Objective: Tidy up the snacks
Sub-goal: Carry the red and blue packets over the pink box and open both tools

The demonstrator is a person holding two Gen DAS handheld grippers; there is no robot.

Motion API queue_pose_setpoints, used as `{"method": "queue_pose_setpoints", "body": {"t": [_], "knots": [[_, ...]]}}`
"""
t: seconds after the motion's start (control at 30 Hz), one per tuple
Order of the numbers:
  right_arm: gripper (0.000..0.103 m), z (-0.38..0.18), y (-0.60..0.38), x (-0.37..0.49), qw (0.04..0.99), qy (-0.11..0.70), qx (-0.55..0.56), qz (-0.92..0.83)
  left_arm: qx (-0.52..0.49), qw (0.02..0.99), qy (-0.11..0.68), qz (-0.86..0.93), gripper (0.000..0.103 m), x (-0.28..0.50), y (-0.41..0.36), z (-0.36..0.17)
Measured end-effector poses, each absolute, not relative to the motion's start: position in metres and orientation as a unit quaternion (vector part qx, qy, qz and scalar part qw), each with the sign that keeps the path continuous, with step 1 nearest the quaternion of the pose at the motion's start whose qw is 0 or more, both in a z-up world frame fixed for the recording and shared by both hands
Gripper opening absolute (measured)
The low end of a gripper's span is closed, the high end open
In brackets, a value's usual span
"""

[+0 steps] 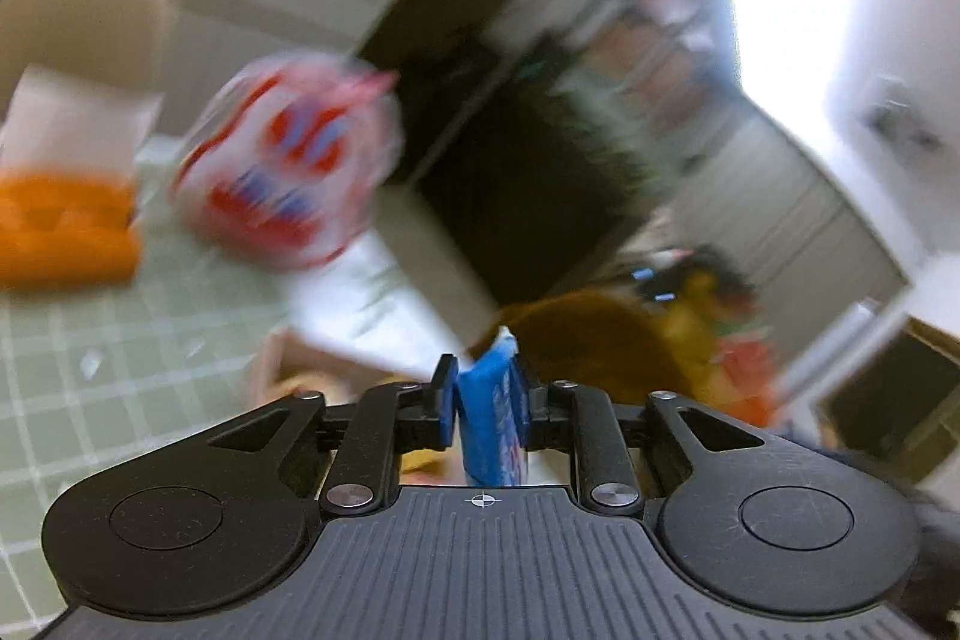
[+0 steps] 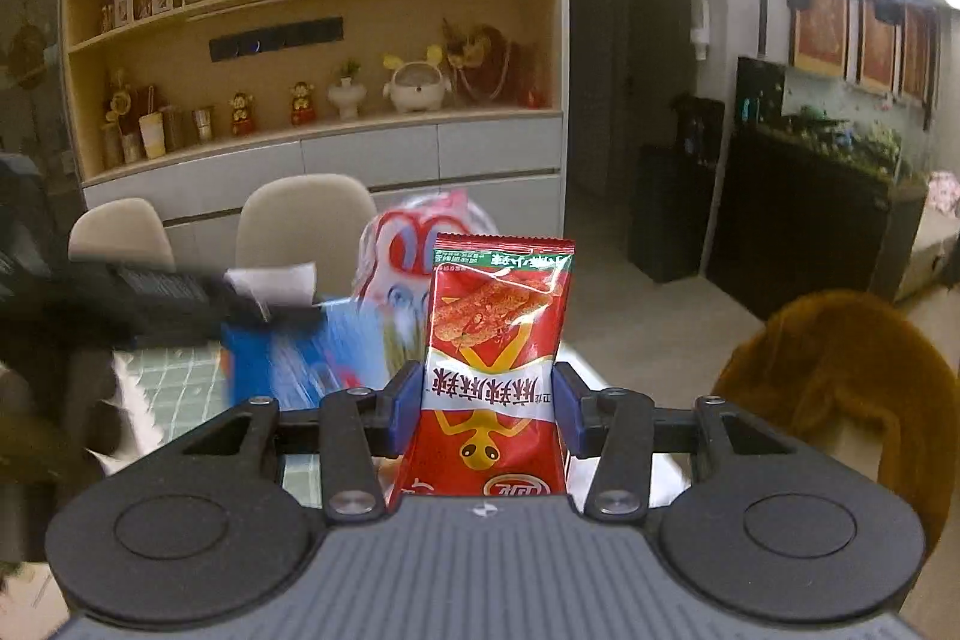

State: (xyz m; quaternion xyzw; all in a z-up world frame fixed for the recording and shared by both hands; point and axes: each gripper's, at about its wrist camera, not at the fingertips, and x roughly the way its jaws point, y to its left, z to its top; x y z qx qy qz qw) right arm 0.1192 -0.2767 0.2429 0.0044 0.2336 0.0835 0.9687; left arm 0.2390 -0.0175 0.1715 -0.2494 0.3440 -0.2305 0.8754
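The right gripper [image 2: 487, 409] is clamped on a red packet [image 2: 495, 370], its blue pads pressing the packet's two sides at the white band. The packet stands upright between the fingers, its sealed top edge above them and its print upside down.

The left gripper [image 1: 485, 400] has a blue packet [image 1: 495, 421] between its pads; the right pad lies against it, and a narrow gap seems to show at the left pad, so I cannot tell if the grip is firm. The jaws stand only a little apart. In the right wrist view the same gripper [image 2: 264, 307] shows as a dark blur at the left, with the blue packet [image 2: 306, 358] smeared below it.

A large white bag [image 1: 288, 160] with red and blue print sits on the green gridded table [image 1: 90, 400], farther off and to the left in the left wrist view. An orange thing [image 1: 66, 232] lies at the far left on the table, too blurred to name. Two beige chairs [image 2: 300, 220] stand beyond the table, before a shelf unit [image 2: 312, 40] with ornaments. A brown furry cloth [image 2: 840, 388] lies at the right.
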Motion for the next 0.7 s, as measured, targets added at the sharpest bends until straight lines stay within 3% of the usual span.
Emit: {"method": "queue_pose_setpoints", "body": {"t": [0.23,0.43,0.7], "knots": [[0.046,0.231,-0.277,0.176,0.962,0.258,0.02,0.086,-0.245,0.866,0.405,-0.163,0.025,0.238,0.013,0.093],[0.053,0.167,-0.257,0.23,0.938,0.323,0.081,0.092,-0.161,0.893,0.397,-0.135,0.025,0.197,0.017,0.079],[0.064,0.107,-0.242,0.172,0.933,0.348,0.077,0.051,-0.014,0.896,0.418,-0.15,0.025,0.117,-0.008,0.037]]}}
